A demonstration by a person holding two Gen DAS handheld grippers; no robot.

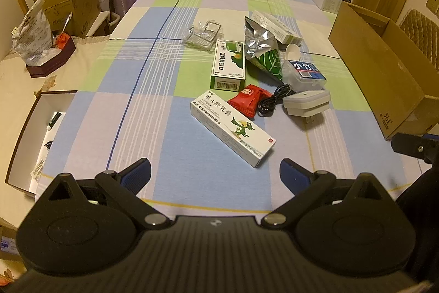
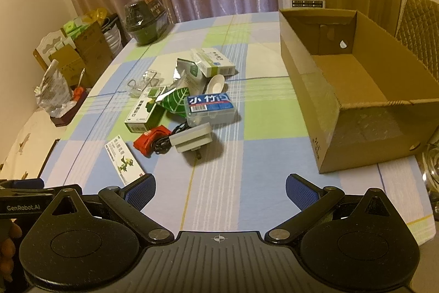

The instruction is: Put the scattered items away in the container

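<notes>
Since nothing has yet been lifted, both tools are catalogued as released: the left gripper (image 1: 215, 172) and the right gripper (image 2: 221, 187) are held above the near edge of the checked blue, green and white tablecloth (image 2: 255, 155), fingers spread wide and empty, presumably poised for a first pick. The open brown cardboard box (image 2: 356, 89), taken to be the container, is set at the right of the table, apparently empty, its open top within easy reach of the right tool. The scattered items are heaped at the table's middle, left of the box. Counted: one long white ointment carton with a green bird (image 1: 233, 128), nearest the left tool; one green-and-white medicine carton (image 1: 227, 65); one further pale carton (image 2: 216, 63) at the far side; one red sachet (image 1: 248, 99); one white plug adapter with black cable (image 1: 306, 102); one clear plastic case with a blue label (image 2: 210, 107); one silver-and-green foil pouch (image 1: 262, 48); one small white scoop (image 2: 215, 83); one clear plastic tray (image 1: 204, 35).
</notes>
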